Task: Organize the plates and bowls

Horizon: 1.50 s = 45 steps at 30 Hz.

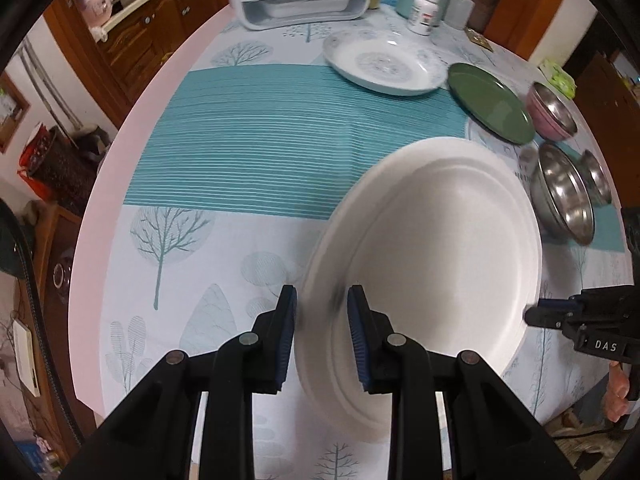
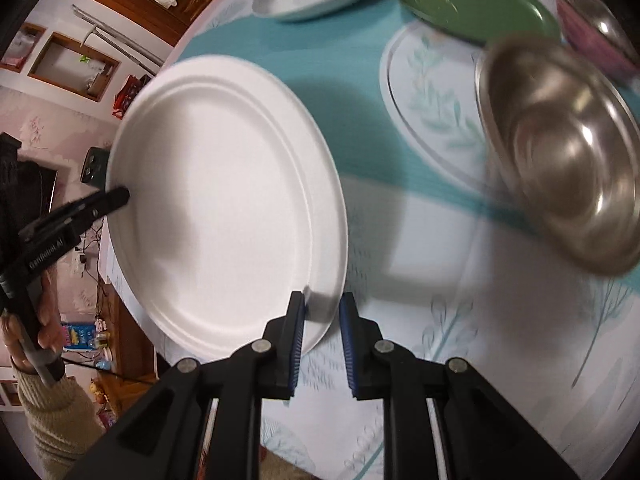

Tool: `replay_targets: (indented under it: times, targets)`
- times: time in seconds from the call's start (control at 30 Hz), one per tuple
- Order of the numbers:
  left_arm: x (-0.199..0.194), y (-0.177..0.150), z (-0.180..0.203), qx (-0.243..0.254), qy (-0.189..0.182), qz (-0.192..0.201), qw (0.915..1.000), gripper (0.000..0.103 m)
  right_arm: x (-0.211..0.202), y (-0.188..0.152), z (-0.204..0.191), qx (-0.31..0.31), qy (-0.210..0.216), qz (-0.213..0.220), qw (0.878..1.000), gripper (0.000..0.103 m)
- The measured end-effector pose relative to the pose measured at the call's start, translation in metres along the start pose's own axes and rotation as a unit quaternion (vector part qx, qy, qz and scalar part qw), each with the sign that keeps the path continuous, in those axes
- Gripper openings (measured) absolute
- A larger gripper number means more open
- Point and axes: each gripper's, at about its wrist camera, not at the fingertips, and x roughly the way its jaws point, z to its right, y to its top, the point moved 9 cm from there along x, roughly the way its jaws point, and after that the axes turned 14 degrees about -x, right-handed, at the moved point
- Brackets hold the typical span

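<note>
My left claw (image 1: 322, 300) points steeply down at the table (image 1: 168, 280), its pads pinching the near rim of the white plate (image 1: 440, 240), which hangs tilted above the cloth. My right claw (image 2: 322, 306) also angles steeply down, jaws drawn close on the same plate's opposite rim. Further right, a steel bowl (image 2: 568, 160) sits near that claw, with a green plate (image 2: 476, 0) behind it.

A white pill bottle (image 1: 425, 13) stands beside a squeeze bottle (image 1: 460, 4).
</note>
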Motion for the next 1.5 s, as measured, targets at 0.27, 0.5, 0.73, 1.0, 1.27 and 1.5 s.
replay_targets:
  times: [0.27,0.5,0.73,1.0,1.27,1.5]
  targets:
    - [0.024,-0.008,0.001,-0.014,0.011,0.022,0.9996,0.025,0.007,-0.012,-0.006,-0.017,-0.025,0.015,0.999,0.023]
    - [0.006,-0.014,-0.03,-0.084,0.054,0.128,0.9867,0.07,0.0,-0.015,-0.003,-0.052,-0.117,0.065,0.99,0.059]
    - [-0.039,-0.042,-0.03,-0.102,0.065,0.201,0.9722,0.081,-0.013,-0.03,-0.001,-0.068,-0.132,0.101,0.984,0.059]
    - [-0.071,-0.059,0.007,-0.07,0.036,0.219,0.9727,0.082,-0.045,-0.032,-0.023,-0.107,-0.154,0.155,0.97,0.059]
    - [-0.099,-0.049,0.048,-0.023,0.022,0.245,0.9689,0.082,-0.081,-0.021,-0.027,-0.118,-0.171,0.202,0.957,0.059]
    - [-0.113,-0.04,0.066,-0.008,0.015,0.263,0.9648,0.082,-0.097,-0.013,-0.014,-0.087,-0.167,0.218,0.958,0.059]
